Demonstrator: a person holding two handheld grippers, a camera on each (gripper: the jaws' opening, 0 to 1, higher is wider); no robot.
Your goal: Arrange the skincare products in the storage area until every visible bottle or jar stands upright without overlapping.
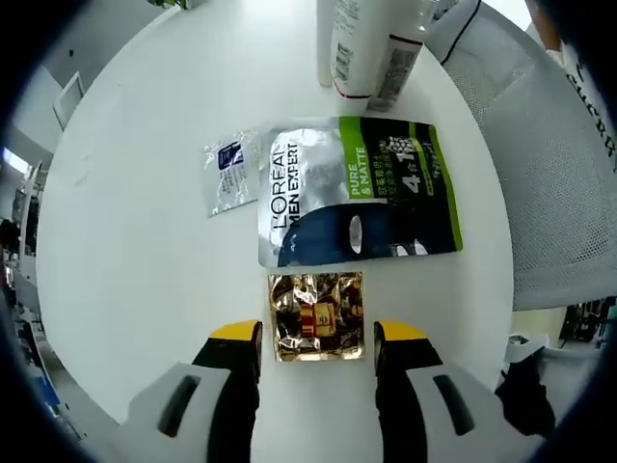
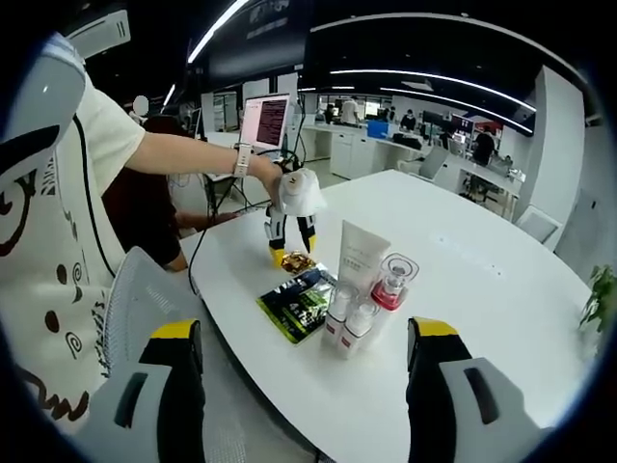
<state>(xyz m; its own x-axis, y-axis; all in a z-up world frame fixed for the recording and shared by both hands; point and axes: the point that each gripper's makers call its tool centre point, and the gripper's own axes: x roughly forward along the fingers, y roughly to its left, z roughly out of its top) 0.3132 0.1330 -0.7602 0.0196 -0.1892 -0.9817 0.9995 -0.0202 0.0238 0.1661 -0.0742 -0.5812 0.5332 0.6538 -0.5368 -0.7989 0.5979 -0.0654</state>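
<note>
- Small clear plastic sachet w/ dark blue label (image 1: 231,172): lies flat on the round white table (image 1: 135,289), far left of the group. Print too small to read.
- Large flat silver, navy and green sachet pack (image 1: 357,193): lies flat just right of the clear one, edges touching or overlapping, cannot tell which. Reads "L'OREAL MEN EXPERT", "PURE & MATTE", large "4".
- Crinkled gold foil sachet (image 1: 316,315): flat, near side of the big pack, just apart from it. Print unreadable.
- Left gripper (image 1: 317,340): yellow-tipped jaws wide apart, straddling the gold sachet, holding nothing. In right gripper view it (image 2: 291,241) points down over the sachet, held by a person's hand (image 2: 262,172).
- White squeeze tube w/ grey print (image 2: 361,258): upright on its cap, far side of the big pack. Text too small.
- Two small clear bottles w/ white caps (image 2: 349,318) and a clear bottle w/ red collar (image 2: 390,285): upright, clustered close beside the tube.
- Right gripper (image 2: 299,371): jaws wide apart, nothing between them, well back off the table's near edge.
- Step (judgement): bottles look settled; left is lined up to pick the gold sachet.
- Next (judgement): lower, pinch the thin foil by an edge; flat on the table, so may slip.
</note>
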